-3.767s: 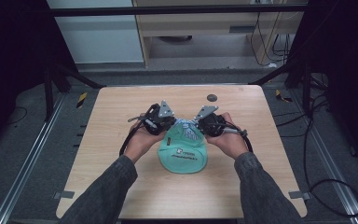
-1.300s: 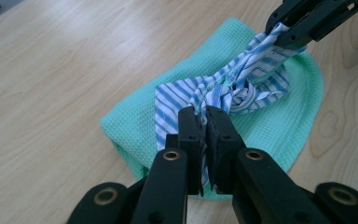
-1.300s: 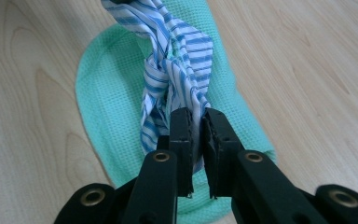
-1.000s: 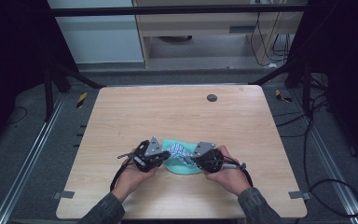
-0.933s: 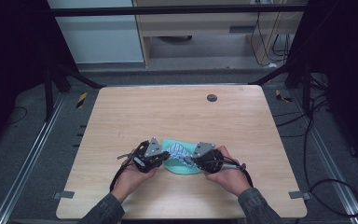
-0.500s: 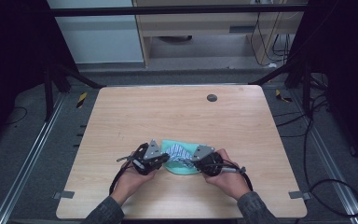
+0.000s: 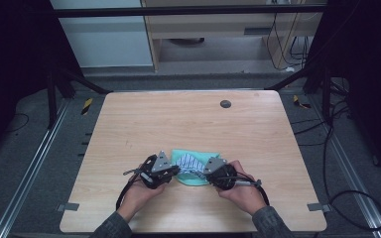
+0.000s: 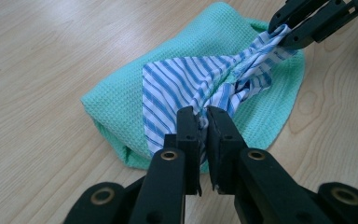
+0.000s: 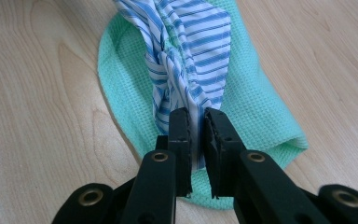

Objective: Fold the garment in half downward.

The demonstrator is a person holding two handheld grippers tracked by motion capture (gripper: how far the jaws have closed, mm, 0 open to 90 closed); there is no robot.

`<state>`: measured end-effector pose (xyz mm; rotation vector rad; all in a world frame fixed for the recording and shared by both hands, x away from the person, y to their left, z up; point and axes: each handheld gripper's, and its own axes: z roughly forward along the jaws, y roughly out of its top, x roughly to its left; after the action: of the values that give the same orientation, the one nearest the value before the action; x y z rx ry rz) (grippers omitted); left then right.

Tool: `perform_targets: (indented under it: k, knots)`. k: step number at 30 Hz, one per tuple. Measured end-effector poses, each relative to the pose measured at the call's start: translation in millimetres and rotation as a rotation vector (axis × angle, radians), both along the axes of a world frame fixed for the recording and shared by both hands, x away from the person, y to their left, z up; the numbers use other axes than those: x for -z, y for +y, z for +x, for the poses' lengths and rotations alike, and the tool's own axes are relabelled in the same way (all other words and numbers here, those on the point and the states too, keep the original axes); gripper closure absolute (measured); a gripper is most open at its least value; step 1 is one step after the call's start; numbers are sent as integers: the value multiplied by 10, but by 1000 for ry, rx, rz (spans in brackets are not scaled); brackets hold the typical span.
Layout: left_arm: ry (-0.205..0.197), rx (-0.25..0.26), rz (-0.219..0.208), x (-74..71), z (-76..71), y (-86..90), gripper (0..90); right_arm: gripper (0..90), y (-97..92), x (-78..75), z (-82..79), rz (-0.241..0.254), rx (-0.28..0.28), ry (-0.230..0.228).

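A mint-green waffle cloth (image 7: 193,169) lies folded near the table's front edge, with a blue-and-white striped cloth (image 7: 188,162) bunched on top of it. My left gripper (image 7: 174,171) is shut on the striped cloth (image 8: 186,86) at its left end, the jaws pinching the fabric (image 8: 203,116). At the other end my right gripper (image 7: 206,170) is shut on the same striped cloth (image 9: 191,56), its jaws closed over the fabric (image 9: 196,116). The green cloth (image 8: 121,102) spreads under it (image 9: 251,93). The right gripper's jaws appear at the top right of the left gripper view (image 8: 303,25).
The wooden table (image 7: 178,119) has a small dark round disc (image 7: 225,103) near its far edge. Metal frame rails run along both sides, with cables on the floor at the right. A person's hands and sleeves come in from the bottom edge.
Both grippers have drawn back toward the table's front edge with the cloths, from mid-table several seconds ago. Over the last second they moved slightly closer together.
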<state>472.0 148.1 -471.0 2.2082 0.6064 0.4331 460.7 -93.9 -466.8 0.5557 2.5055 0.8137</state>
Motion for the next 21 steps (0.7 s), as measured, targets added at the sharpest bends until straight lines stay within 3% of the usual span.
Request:
perform_targets:
  k: [4, 7, 9, 12, 16, 21]
  knots:
    - [-13, -5, -10, -14, -32, 21, 797, 809, 6, -8, -2, -3, -4, 0]
    - [-38, -27, -15, -24, -46, 49, 699, 809, 6, -10, -6, -9, -9, 0]
    - [-37, -31, -16, -22, -46, 57, 623, 808, 7, -10, -9, -8, -7, 0]
    - [0, -29, -15, 28, -29, 56, 488, 806, 6, -15, -14, -11, -9, 0]
    - [12, -8, -6, 79, -39, 26, 506, 796, 7, -19, -24, -10, -8, 0]
    - [6, 11, 13, 102, -65, -6, 613, 750, 25, -21, -36, -3, -9, 7]
